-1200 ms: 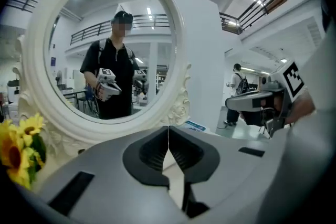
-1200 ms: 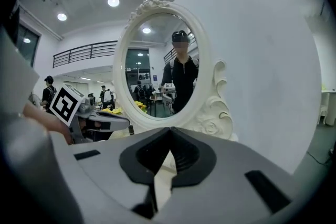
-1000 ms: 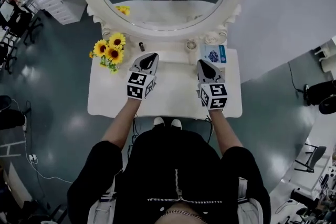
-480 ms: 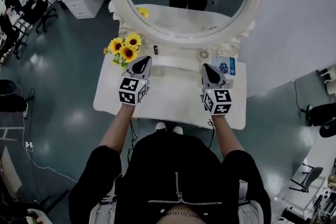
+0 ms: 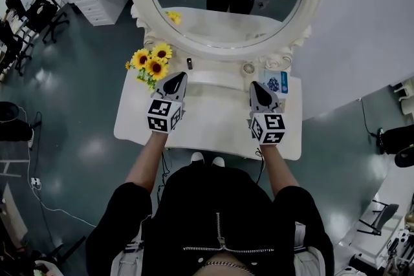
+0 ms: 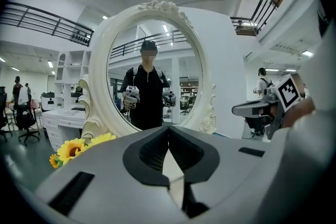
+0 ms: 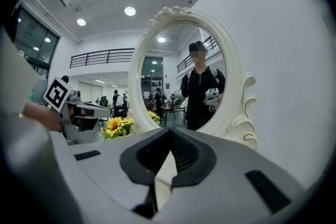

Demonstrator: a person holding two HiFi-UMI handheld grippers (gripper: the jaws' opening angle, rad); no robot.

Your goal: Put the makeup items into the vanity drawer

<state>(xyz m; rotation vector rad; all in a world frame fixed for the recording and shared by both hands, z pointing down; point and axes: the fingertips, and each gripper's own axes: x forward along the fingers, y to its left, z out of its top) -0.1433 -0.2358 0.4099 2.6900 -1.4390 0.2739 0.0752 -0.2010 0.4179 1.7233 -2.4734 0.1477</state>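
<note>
- The white desk (image 5: 213, 129) stood in front of the person, below both grippers.
- The oval mirror (image 5: 226, 22) rose from the desk's back edge and reflected the person and both grippers.
- The left gripper (image 5: 177, 78) hung over the desk's left half. Its fingers were pressed together with nothing between them, as the left gripper view (image 6: 168, 129) showed.
- The right gripper (image 5: 259, 86) hung over the right half. Its fingers were likewise closed on nothing (image 7: 169, 131).
- The sunflowers (image 5: 150, 64) stood at the rear left corner, just left of the left fingers.
- The blue packet (image 5: 278, 82) lay flat at the rear right corner, near the right fingers and just to their right, not between them.
- The small dark bottle (image 5: 189, 63) stood upright at the mirror's foot. It was ahead of the left fingers, slightly to their right and apart from them.
</note>
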